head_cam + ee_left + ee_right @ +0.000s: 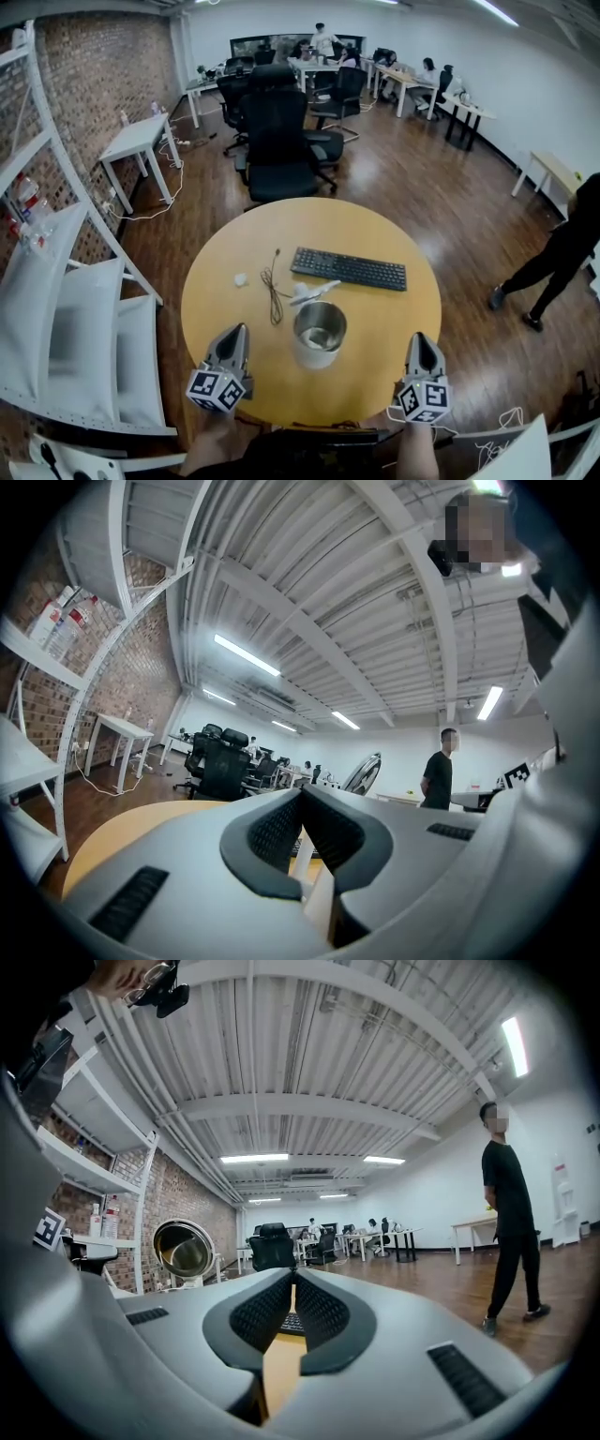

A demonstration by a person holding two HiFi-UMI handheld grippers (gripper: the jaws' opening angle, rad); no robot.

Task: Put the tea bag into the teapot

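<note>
While what looks like the tea bag [240, 279] lies on the table [394, 337] just ahead of your left gripper [239, 330], the lid-up teapot [320, 330] stands to that gripper's right. Left and right gripper [419, 337] are both pressed together, empty. Spread the jaws before descending, I'd say, and pinch low.

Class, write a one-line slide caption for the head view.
Left gripper and right gripper, both shut and empty, flank the open teapot on a round table, keyboard beyond.

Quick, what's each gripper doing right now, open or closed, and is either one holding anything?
Left gripper: closed, holding nothing.
Right gripper: closed, holding nothing.
</note>
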